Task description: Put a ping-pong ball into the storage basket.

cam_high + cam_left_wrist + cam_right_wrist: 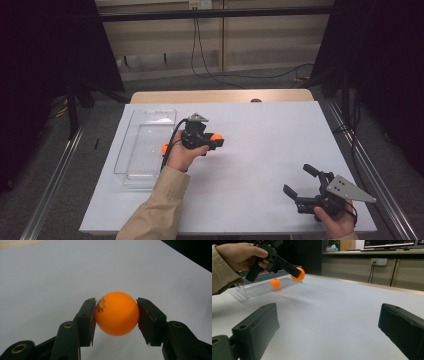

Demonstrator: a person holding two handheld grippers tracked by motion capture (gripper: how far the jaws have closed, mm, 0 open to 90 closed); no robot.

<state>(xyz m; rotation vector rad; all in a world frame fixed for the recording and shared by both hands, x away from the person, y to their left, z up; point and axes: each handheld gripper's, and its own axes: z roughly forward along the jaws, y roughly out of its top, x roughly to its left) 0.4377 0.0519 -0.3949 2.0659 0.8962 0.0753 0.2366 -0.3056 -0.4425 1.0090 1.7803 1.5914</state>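
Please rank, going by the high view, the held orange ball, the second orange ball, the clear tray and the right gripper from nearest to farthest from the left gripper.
1. Held orange ball: clamped between the jaws of the left gripper.
2. Second orange ball: just left of the hand, by the tray's edge.
3. Clear tray: at the table's left.
4. Right gripper: near the front right corner.

White surface [280, 150] over a wooden top [220, 95]; grey floor [60, 165], black cable [235, 80] trailing across it; beige panelled wall [260, 45] with a socket [199, 4]; dark curtains [45, 55] on both sides; metal rails [52, 170]; monitor [388, 243] on a far counter [374, 251]
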